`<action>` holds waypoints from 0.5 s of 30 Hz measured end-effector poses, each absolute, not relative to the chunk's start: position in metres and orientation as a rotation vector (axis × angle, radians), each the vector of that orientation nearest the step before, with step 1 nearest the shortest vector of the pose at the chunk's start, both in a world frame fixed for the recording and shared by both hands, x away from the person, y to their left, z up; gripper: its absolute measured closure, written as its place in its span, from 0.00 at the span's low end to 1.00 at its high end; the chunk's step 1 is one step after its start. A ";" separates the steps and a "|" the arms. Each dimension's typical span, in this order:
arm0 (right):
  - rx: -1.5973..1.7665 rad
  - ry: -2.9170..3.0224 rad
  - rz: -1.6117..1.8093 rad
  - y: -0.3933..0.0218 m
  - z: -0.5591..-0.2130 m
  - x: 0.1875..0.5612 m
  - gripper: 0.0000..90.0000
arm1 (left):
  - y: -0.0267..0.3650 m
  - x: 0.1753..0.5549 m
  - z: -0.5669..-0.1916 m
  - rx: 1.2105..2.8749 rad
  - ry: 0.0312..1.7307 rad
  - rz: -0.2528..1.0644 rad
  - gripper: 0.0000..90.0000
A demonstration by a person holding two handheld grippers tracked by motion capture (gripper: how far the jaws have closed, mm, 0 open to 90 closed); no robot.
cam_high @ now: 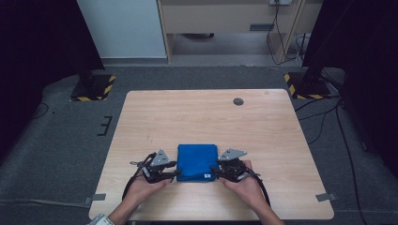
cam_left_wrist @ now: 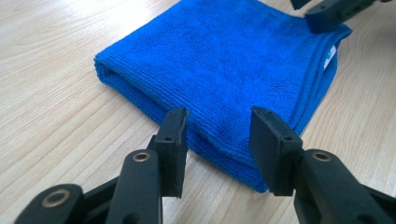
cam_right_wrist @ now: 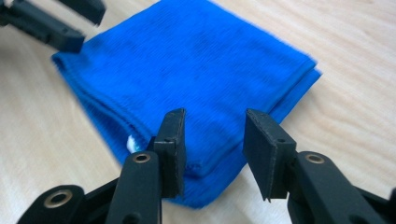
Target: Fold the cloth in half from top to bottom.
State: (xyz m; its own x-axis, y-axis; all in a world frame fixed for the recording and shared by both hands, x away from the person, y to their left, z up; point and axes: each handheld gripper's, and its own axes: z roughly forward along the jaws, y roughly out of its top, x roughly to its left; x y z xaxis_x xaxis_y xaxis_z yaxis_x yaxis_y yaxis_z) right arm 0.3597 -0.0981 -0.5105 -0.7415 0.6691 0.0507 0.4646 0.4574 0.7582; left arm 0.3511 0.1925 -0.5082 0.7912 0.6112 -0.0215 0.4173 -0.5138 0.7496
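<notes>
Claws (cam_left_wrist: 217, 140) (cam_right_wrist: 212, 140) parted, straddling blue cloth (cam_high: 197, 161) corners.

Light wooden table (cam_high: 197, 117), round dark grommet (cam_high: 238, 101), grey carpet (cam_high: 61, 140), striped stand bases (cam_high: 93, 87)

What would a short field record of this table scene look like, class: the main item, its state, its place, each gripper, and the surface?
item: blue microfibre cloth
state: folded into a flat square, white tag at one corner
place: near edge of the light wooden table
left gripper: jaws apart, straddling a cloth corner, not pinching
right gripper: jaws apart at the opposite near corner, not pinching
other: dark round cap near the table's far edge
</notes>
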 end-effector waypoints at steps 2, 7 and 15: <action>0.952 2.464 1.153 -0.099 -0.512 0.354 0.64 | 0.192 0.350 -0.508 2.204 0.750 0.332 0.61; 0.903 2.493 1.114 -0.098 -0.520 0.345 0.60 | 0.193 0.347 -0.510 2.221 0.753 0.342 0.58; 0.933 2.436 1.146 -0.098 -0.514 0.352 0.37 | 0.196 0.353 -0.501 2.154 0.800 0.377 0.38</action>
State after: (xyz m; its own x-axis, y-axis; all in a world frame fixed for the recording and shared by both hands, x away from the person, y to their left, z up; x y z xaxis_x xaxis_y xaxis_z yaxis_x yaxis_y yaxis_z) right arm 0.3519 -0.0985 -0.5135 -0.7475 0.6642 0.0112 0.4323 0.4735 0.7674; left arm 0.3531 0.1965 -0.5013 0.7563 0.6542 0.0032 0.4188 -0.4880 0.7658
